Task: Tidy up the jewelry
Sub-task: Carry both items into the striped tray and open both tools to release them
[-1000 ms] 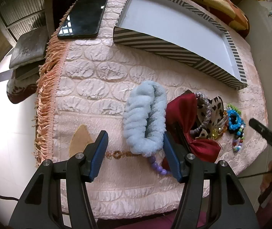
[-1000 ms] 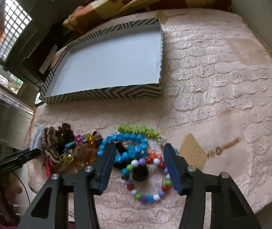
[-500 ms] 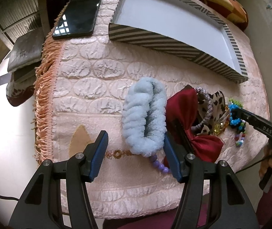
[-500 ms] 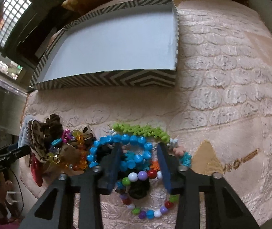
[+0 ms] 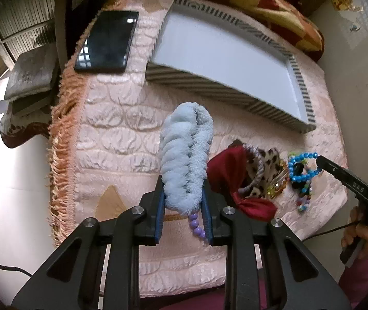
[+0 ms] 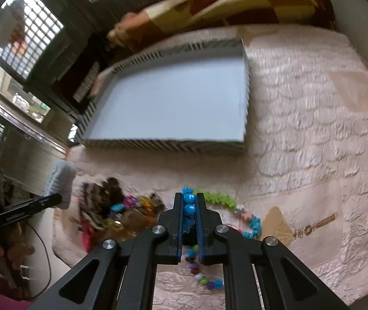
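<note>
Both grippers are clamped: left gripper [image 5: 182, 204] on the blue scrunchie [image 5: 186, 155], right gripper [image 6: 189, 215] on the blue bead bracelet [image 6: 189, 205]. Ahead, at upper centre, the striped tray [image 6: 163, 146] is seen, its long side facing both.

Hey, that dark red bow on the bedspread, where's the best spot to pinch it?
Pinch the red bow across its narrow middle, coming from above. The wings flare wide there, so only the waist should fit between fingers. A beaded ring and leopard scrunchie lie against its right side, so mind those.
</note>
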### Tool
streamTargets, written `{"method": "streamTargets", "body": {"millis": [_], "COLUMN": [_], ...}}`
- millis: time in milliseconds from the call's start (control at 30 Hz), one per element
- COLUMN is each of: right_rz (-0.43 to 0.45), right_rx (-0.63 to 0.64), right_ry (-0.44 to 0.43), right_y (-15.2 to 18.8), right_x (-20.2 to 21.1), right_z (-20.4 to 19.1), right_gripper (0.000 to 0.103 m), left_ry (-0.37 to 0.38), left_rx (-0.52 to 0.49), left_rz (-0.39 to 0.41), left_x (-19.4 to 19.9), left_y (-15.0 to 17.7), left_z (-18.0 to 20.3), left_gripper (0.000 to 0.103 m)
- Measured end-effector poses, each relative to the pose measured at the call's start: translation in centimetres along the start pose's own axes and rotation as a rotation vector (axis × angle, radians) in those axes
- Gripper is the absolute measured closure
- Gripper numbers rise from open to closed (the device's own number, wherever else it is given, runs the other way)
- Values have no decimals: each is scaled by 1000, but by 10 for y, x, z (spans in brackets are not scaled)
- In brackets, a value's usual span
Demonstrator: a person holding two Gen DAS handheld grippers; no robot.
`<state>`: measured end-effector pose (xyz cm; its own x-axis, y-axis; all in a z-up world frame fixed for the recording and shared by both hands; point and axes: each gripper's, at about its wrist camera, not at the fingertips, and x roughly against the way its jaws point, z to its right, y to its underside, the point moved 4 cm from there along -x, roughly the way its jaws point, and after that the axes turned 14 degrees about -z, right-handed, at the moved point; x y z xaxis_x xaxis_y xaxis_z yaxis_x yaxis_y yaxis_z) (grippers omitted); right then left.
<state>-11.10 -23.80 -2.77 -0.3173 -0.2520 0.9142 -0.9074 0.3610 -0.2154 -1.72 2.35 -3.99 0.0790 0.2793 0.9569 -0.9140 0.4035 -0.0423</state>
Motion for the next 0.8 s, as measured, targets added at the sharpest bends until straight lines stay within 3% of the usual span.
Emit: {"method": "streamTargets", "body": {"millis": [367,633,800], "right_rz": [94,81,25], "right_rx": [82,175,229], "right_ry": [-9,-40,-84], "right_y": [-32,-80,-112], "right_x": [35,18,-12], "right_z": [-21,-53,-79], "right_gripper": [95,95,95], "left_ry": [13,-35,-77], "left_rx": [-19,-34,-18], "left_rz": [93,145,143], "left_x": [33,36,25], "left_y": [-20,-62,-97], "left_z": [16,34,38], "left_gripper": [80,80,80]}}
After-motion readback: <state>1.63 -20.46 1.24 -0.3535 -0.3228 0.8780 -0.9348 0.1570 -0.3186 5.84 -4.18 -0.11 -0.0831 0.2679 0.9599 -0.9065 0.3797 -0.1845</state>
